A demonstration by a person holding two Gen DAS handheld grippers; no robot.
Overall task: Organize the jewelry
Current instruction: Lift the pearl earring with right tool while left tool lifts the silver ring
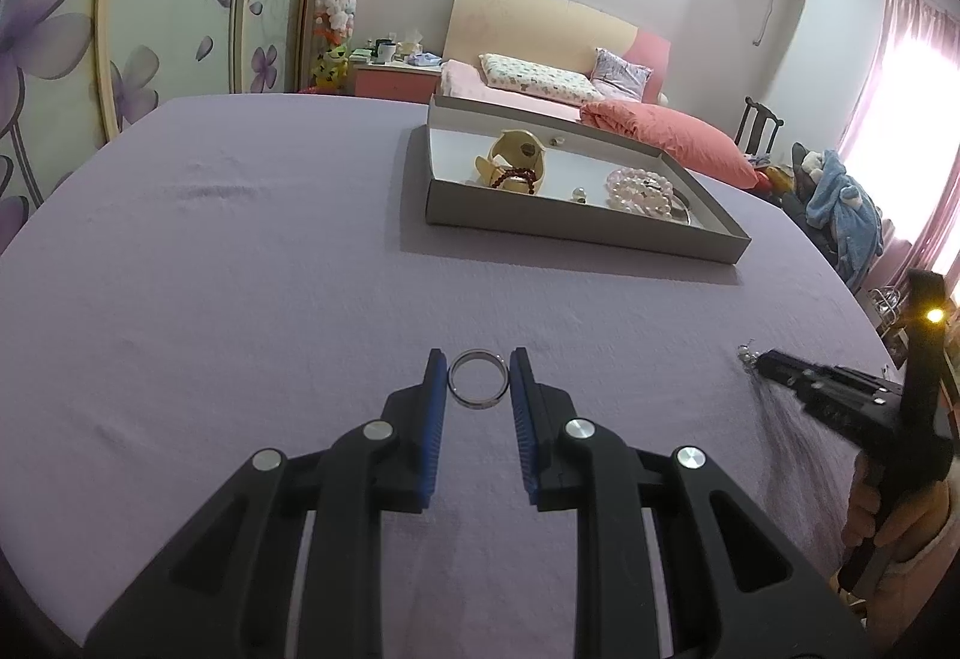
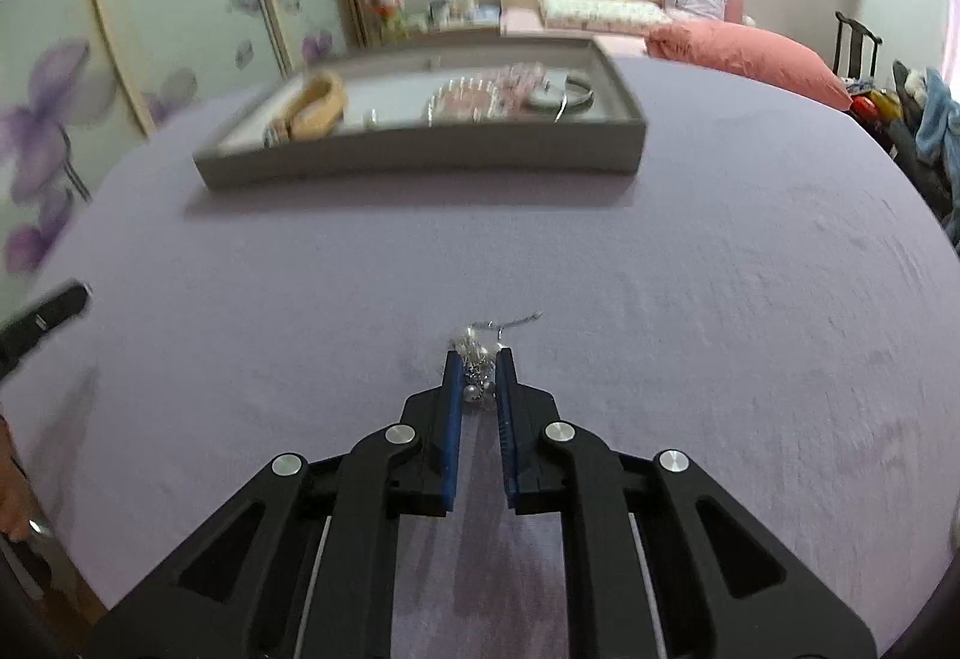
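The left gripper [image 1: 478, 368] is gripping a silver ring [image 1: 478, 386] between its blue pads, the ring touching the purple cloth [image 1: 240, 269]. The right gripper [image 2: 478, 366] is pinching a small silver chain piece [image 2: 480, 359] on the cloth. The grey tray [image 1: 576, 230] is lying farther back, holding bracelets and beads.
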